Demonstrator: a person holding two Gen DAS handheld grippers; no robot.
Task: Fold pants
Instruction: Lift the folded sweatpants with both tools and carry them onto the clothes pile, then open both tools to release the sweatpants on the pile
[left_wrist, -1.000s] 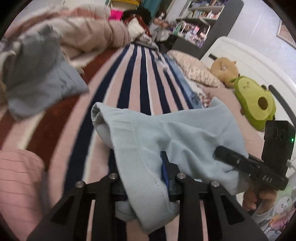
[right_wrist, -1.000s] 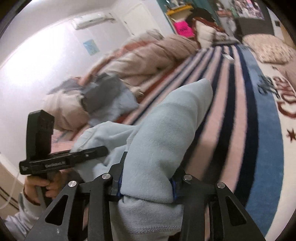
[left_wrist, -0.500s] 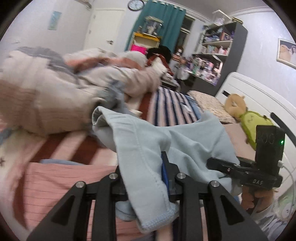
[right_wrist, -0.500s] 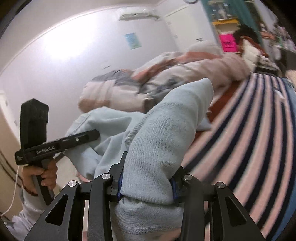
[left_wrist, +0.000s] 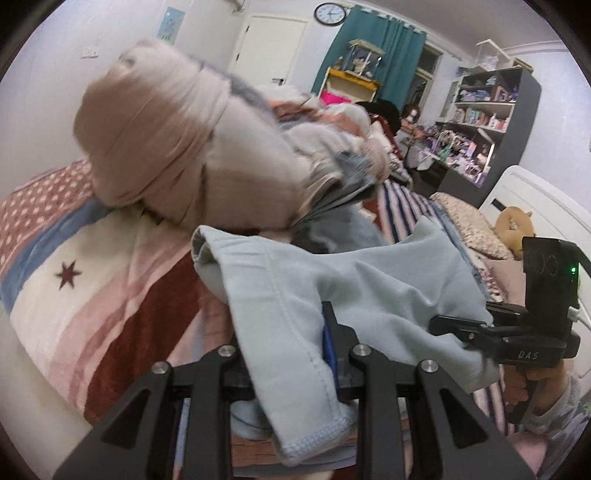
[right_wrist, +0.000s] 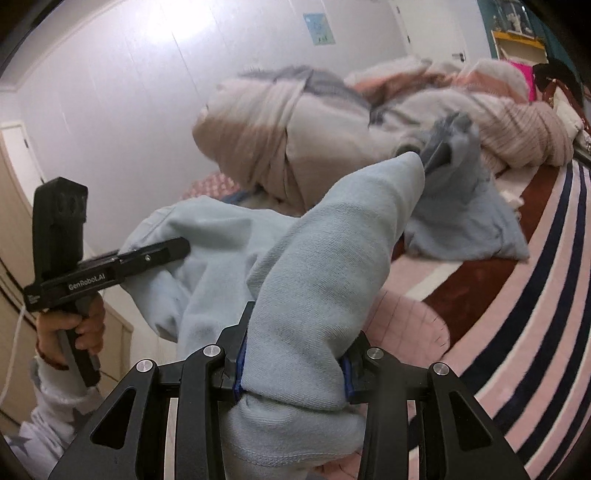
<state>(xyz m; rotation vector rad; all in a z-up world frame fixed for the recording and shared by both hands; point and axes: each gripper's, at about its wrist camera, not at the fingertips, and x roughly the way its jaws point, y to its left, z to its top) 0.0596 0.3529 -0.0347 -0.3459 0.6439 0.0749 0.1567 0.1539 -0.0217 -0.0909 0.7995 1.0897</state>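
Pants (left_wrist: 369, 288), pale blue, hang over the bed; left gripper (left_wrist: 291, 354) and right gripper (right_wrist: 291, 362) each clamp a bunched edge.

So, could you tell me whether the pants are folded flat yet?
No: the pants hang bunched between the left gripper and right gripper.

Both wrist views close behind jaws — sharing pants (left_wrist: 369, 288), bed (left_wrist: 110, 295).

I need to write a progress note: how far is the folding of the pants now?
Done: both grippers have picked up the light blue fleece pants. In hand: the left gripper and right gripper pinch bunched fabric, raised above the striped bed blanket. Left: no neat fold shows; laying flat and folding remain.
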